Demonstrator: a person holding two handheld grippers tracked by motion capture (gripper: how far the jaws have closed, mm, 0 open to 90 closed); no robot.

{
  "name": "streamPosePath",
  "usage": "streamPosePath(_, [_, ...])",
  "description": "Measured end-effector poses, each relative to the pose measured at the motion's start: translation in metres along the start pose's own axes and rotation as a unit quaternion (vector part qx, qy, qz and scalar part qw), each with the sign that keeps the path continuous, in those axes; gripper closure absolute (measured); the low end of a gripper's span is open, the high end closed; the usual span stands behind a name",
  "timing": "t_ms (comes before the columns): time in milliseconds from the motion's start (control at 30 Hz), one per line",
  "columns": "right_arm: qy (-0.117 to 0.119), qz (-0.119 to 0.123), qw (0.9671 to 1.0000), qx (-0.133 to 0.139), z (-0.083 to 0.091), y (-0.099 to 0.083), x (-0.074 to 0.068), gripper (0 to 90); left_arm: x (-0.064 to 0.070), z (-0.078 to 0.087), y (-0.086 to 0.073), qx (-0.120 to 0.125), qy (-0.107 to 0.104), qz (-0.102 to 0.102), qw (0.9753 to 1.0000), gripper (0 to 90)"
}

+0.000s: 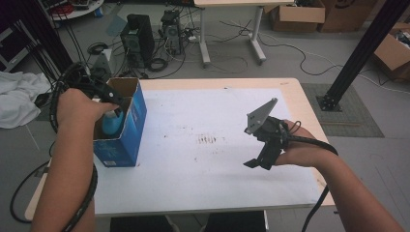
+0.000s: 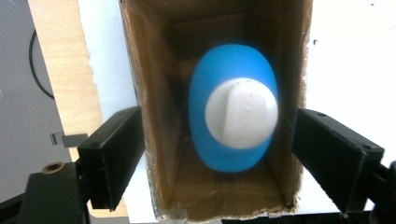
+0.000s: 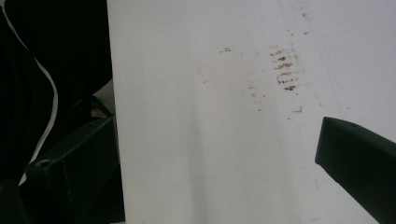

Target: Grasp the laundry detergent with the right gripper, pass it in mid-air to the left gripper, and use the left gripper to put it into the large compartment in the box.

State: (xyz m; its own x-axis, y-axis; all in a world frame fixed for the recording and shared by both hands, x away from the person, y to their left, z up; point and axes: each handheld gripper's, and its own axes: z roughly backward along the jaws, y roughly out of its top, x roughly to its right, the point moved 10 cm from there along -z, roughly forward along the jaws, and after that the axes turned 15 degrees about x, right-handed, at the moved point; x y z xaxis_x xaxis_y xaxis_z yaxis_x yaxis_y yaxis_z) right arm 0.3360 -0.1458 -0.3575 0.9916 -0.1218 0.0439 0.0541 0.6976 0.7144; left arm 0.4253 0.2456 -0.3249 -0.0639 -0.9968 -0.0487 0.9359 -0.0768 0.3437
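While your left gripper (image 1: 115, 99) hangs over the blue box (image 1: 126, 130) near the table's left edge, keep your hand right above it. From up high, the blue bottle (image 1: 111, 123) stands inside. Your right gripper (image 1: 255, 163) waits well apart, over the white sheet (image 1: 212, 164). The floor behind holds computers (image 1: 138, 38), cables and cardboard boxes (image 1: 296, 17).

Looking along the left gripper (image 2: 217, 154), its jaws are wide apart, outside the box walls (image 2: 154, 116). Bring them in around the bottle's white cap (image 2: 242, 114) before you squeeze.

Looking along the right gripper (image 3: 210, 163), its jaws are apart too, holding nothing, above brown marks (image 3: 282, 70).
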Motion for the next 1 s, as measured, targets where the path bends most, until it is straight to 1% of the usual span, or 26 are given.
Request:
streamPosePath(33, [0.0, 0.0, 1.0, 0.0, 0.0, 0.0, 0.0, 0.0, 0.0, 0.001, 0.0, 0.001, 0.0, 0.001, 1.0, 17.7])
streamPosePath(67, [0.0, 0.0, 1.0, 0.0, 0.0, 0.0, 0.0, 0.0, 0.0, 0.003, 0.001, 0.003, 0.0, -0.005, 1.0, 16.8])
streamPosePath(100, [0.0, 0.0, 1.0, -0.001, 0.0, 0.0, -0.001, 0.0, 0.001, 0.004, 0.001, 0.006, 0.0, -0.006, 1.0, 16.4])
streamPosePath(133, [0.0, 0.0, 1.0, -0.001, -0.001, 0.0, -0.001, 0.0, 0.002, 0.006, 0.001, 0.007, -0.003, -0.004, 1.0, 16.5])
streamPosePath(200, [0.001, 0.0, 1.0, -0.001, -0.001, 0.001, -0.001, 0.0, 0.002, 0.008, 0.002, 0.01, -0.001, -0.012, 0.9999, 15.5])
streamPosePath(333, [0.0, 0.001, 1.0, -0.002, -0.001, 0.002, -0.002, 0.0, 0.003, 0.011, 0.002, 0.01, 0.003, -0.018, 0.9998, 14.9])
streamPosePath(433, [0.001, 0.001, 1.0, -0.001, -0.001, 0.002, -0.002, 0.0, 0.005, 0.014, 0.001, 0.007, 0.005, -0.023, 0.9997, 11.5])
streamPosePath(500, [0.001, 0.001, 1.0, -0.002, -0.001, 0.003, -0.003, 0.0, 0.007, 0.017, 0.002, 0.008, 0.003, -0.032, 0.9994, 10.5])
streamPosePath(567, [0.001, 0.001, 1.0, -0.001, -0.001, 0.003, -0.003, 0.0, 0.01, 0.019, 0.003, 0.012, 0.002, -0.037, 0.9993, 10.0])
streamPosePath(767, [0.001, 0.002, 1.0, -0.001, 0.0, 0.003, -0.003, 0.0, 0.021, 0.028, 0.005, 0.013, -0.003, -0.057, 0.9983, 6.8])
streamPosePath(867, [0.0, 0.002, 1.0, -0.001, 0.0, 0.003, -0.003, 0.0, 0.025, 0.031, 0.006, 0.016, -0.001, -0.066, 0.9977, 5.8])
streamPosePath(933, [0.001, 0.002, 1.0, 0.0, 0.001, 0.003, -0.002, 0.0, 0.029, 0.034, 0.007, 0.016, -0.004, -0.071, 0.9974, 5.4])
streamPosePath(1000, [0.0, 0.001, 1.0, 0.001, 0.001, 0.003, -0.002, 0.0, 0.034, 0.036, 0.009, 0.019, -0.009, -0.079, 0.9966, 4.8])
